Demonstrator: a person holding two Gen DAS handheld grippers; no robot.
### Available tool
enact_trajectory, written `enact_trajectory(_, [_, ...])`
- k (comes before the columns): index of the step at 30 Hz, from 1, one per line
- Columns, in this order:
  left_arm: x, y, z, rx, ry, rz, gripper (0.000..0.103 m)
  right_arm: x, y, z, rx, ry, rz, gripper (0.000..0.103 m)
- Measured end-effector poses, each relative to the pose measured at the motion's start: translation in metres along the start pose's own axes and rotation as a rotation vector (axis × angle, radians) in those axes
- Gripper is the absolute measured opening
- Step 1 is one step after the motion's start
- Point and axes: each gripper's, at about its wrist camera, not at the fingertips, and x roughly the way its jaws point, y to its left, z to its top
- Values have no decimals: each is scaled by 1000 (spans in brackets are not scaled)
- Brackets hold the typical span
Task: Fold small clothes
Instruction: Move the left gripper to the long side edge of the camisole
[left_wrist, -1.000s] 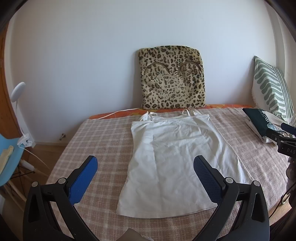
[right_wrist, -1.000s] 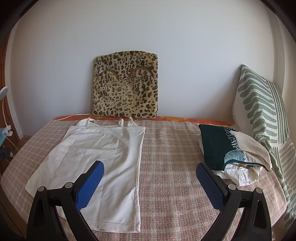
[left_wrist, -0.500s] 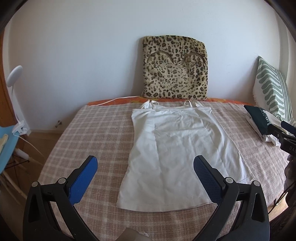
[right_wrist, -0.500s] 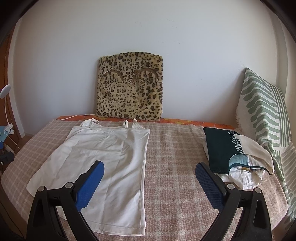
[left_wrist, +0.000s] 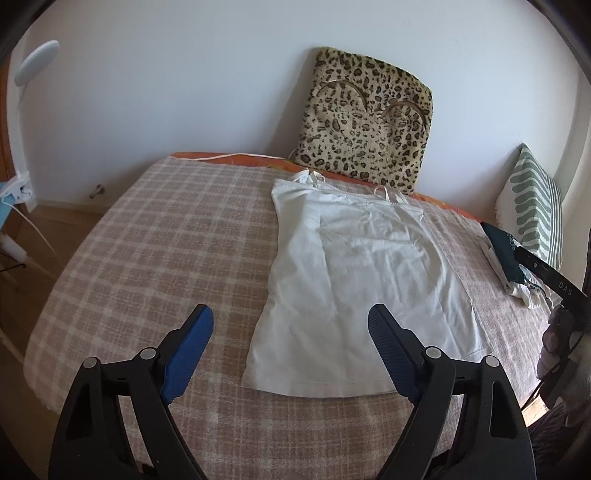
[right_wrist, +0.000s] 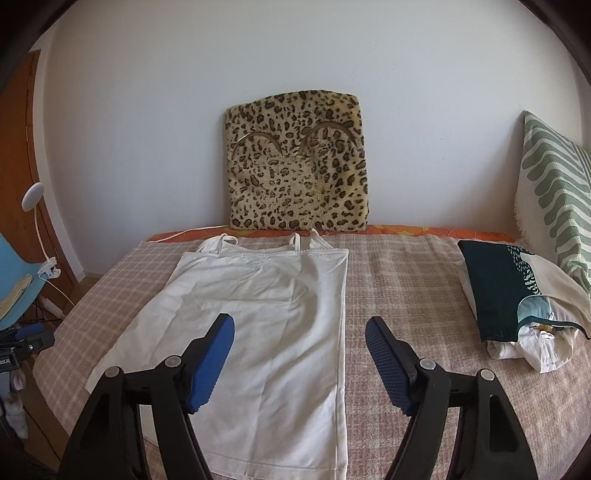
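- Left gripper (left_wrist: 290, 332): jaws spread wide, nothing between them, held above the bedspread (left_wrist: 147, 258) short of the near hem.
- Right gripper (right_wrist: 300, 341): jaws likewise spread and empty, held over the lower right part of the top.
- Top (left_wrist: 354, 280): white strappy top (right_wrist: 258, 317) lying flat and unfolded on the bedspread, hem toward the grippers, straps toward the wall. Long axis runs near to far, roughly in line with both grippers.
- Bearing: from the left gripper the top lies ahead and to the right, its left hem corner nearest; the right gripper sits over the right edge. Judged: each gripper is placed for its own side, so a lengthwise fold looks the likely opening.
- Folded pile (right_wrist: 517, 295): well right of the top, apart from it.
- Leopard cushion (right_wrist: 299, 166): propped against the wall just beyond the straps.
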Motion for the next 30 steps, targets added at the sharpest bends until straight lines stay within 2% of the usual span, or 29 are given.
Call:
enact_trajectory(1, [2,4,-2,-15,13,-17,75,3,3,2,0,5,3,75])
enact_trajectory(3, [5,10,-6,-28,27,-31,60,8,11,6,-13,11,8,75])
enact_trajectory(7, [14,16,-14,-21,61,-39,53,22,26,18,-19,65,78,72])
enact_trajectory(8, [17,19,-17,-28,76,-47,48,26,31,20,-24,80,96,71])
enact_trajectory(12, [30,40,-28,-116,145,-102,34,49,57,36,-81,134,159,62])
enact_trajectory(14, [36,45,-33,-149,178,-115,30,61,72,46,-117,142,172,61])
enact_trajectory(20, [49,53,-36,-222,248,-129,30,103,116,73,-169,234,277,57])
enact_trajectory(24, [54,53,-37,-221,252,-109,28,136,147,91,-209,292,301,55])
enact_trajectory(27, [55,57,-38,-272,233,-105,28,165,171,103,-229,336,308,55])
enact_trajectory(30, [51,57,-31,-276,222,-121,28,199,188,114,-196,390,315,55])
